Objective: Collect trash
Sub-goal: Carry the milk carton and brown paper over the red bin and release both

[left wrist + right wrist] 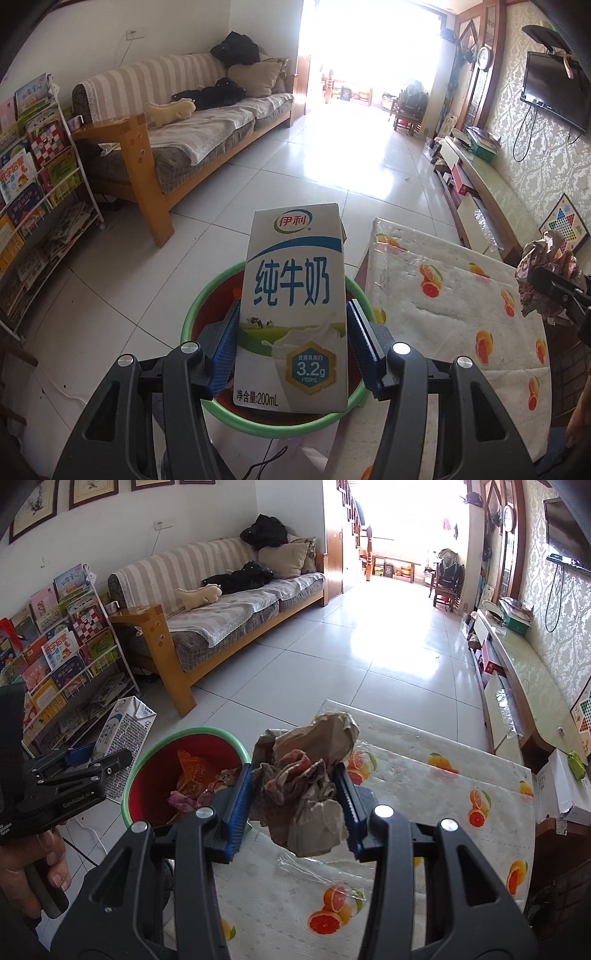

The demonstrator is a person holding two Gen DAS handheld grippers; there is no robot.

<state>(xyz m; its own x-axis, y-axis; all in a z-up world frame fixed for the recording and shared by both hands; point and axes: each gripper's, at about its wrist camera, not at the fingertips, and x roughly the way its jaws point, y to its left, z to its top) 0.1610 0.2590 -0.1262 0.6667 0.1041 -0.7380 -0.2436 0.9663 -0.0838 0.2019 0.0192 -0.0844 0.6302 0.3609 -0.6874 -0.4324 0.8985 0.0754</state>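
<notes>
**Two pieces of trash, one bin**

Beside the table, on the floor, sits one bin (147, 775) with a green rim and red inside. My left tongs (291, 332) hide most of it in the left view. Only part of the rim shows there. From the right view I can see into it: some orange and pink wrappers (195, 779) lie at the bottom, but they are too crumpled for me to count.

My left tongs are clamped on one milk carton (295, 295). Both blue pads (227, 339) press its sides. It stands upright over the bin. In the right view only the carton's back shows, and my left hand (33, 864) is cut off at the edge.

My right tongs (295, 794) squeeze one wad of brown paper (306, 771). It hangs above the table's near edge, just right of the bin. The wad covers part of the tablecloth (443, 812), which has orange fruit printed on it.

Far back stand one sofa (229, 605) and one book rack (62, 657).
</notes>
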